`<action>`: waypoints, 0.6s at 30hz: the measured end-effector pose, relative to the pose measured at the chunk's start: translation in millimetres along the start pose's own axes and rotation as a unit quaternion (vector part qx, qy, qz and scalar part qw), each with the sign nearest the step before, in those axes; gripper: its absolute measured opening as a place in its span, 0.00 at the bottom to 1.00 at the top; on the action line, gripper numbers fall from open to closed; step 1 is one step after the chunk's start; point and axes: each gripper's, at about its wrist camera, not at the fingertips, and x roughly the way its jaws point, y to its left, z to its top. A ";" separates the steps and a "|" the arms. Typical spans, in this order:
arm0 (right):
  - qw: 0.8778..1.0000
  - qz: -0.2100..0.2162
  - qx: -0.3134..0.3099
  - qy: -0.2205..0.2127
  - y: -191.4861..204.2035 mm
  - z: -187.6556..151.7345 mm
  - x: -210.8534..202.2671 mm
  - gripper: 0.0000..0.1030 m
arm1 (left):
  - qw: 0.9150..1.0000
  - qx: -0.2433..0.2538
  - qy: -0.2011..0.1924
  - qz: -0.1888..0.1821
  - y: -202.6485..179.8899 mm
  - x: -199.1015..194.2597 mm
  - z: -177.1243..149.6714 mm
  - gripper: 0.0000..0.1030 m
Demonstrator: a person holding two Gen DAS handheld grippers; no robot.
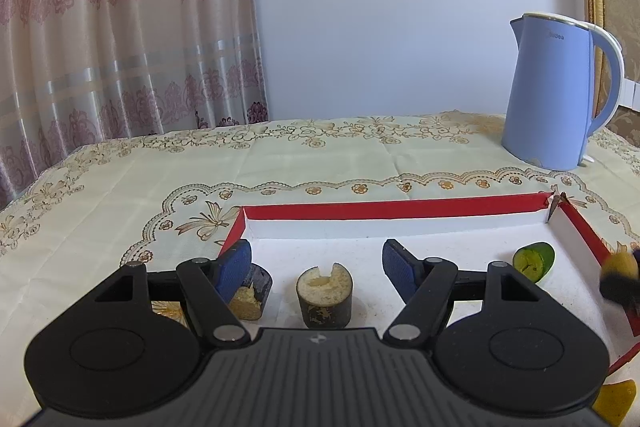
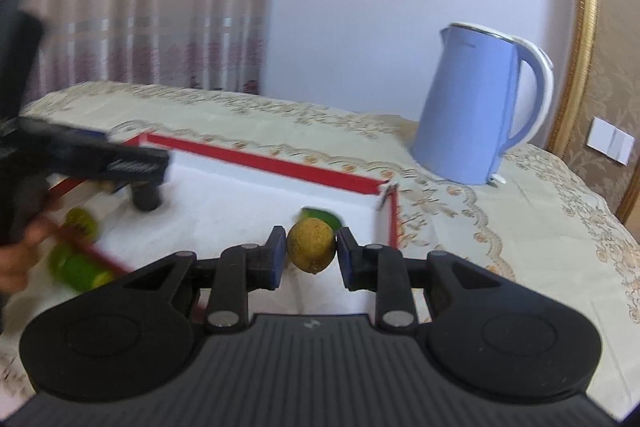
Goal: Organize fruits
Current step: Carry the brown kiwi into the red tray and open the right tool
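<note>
Right now a brownish-yellow round fruit (image 2: pixel 311 245) is sitting pinched between the blue pads of the right gripper (image 2: pixel 312 251), whose jaws are pressing on it from both sides and holding it clear above the white floor of a shallow tray (image 2: pixel 256 163) with red edging. Just behind that fruit a green piece (image 2: pixel 325 217) is lying on the tray floor near the far right corner; the left wrist view is showing it as a cut green piece (image 1: pixel 534 262) with its dark flat face turned toward the camera. The left gripper (image 1: pixel 316 263) is hanging over the near left part of the tray with its jaws standing well apart and nothing between the pads. Below that gap a short dark stump with a pale crumbly top (image 1: pixel 325 297) is standing upright on the tray floor, and a second similar piece (image 1: pixel 252 297) is sitting just beside the left pad, partly hidden by it. In the right wrist view two blurred green fruits (image 2: pixel 80 247) are lying by the tray's near left edge, next to a hand (image 2: pixel 24 251) that is gripping the left tool. A flowered tablecloth (image 1: pixel 320 155) is covering the table, a blue kettle (image 1: pixel 560 95) is standing behind the tray to the right, and a patterned curtain (image 1: pixel 120 27) is hanging at the left.
</note>
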 end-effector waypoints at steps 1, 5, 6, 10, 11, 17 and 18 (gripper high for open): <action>1.000 -0.004 0.006 0.004 -3.5 2.3 6.5 0.25 | 1.000 0.000 0.000 0.000 0.1 0.0 -0.1 0.70; 0.999 -0.012 0.015 0.032 -11.8 5.8 34.5 0.25 | 1.000 0.001 0.001 0.000 -0.2 0.0 -0.3 0.70; 0.999 -0.015 0.019 0.040 -13.4 5.4 41.4 0.28 | 1.000 0.001 0.001 0.000 -0.1 0.0 -0.3 0.70; 0.998 -0.015 0.043 0.044 -18.3 -0.7 39.9 0.58 | 1.000 0.000 0.001 0.000 -0.2 0.2 -0.2 0.70; 0.998 -0.016 0.044 0.035 -17.6 -3.5 30.9 0.59 | 1.000 -0.001 0.002 -0.001 -0.2 0.3 -0.2 0.70; 0.998 -0.004 0.061 -0.025 -7.7 -24.5 -35.7 0.88 | 1.000 0.008 0.000 0.008 -3.6 1.2 -3.8 0.75; 0.998 0.001 0.062 -0.027 -3.8 -30.7 -43.7 0.90 | 1.000 0.008 -0.002 0.009 -3.7 0.4 -4.4 0.75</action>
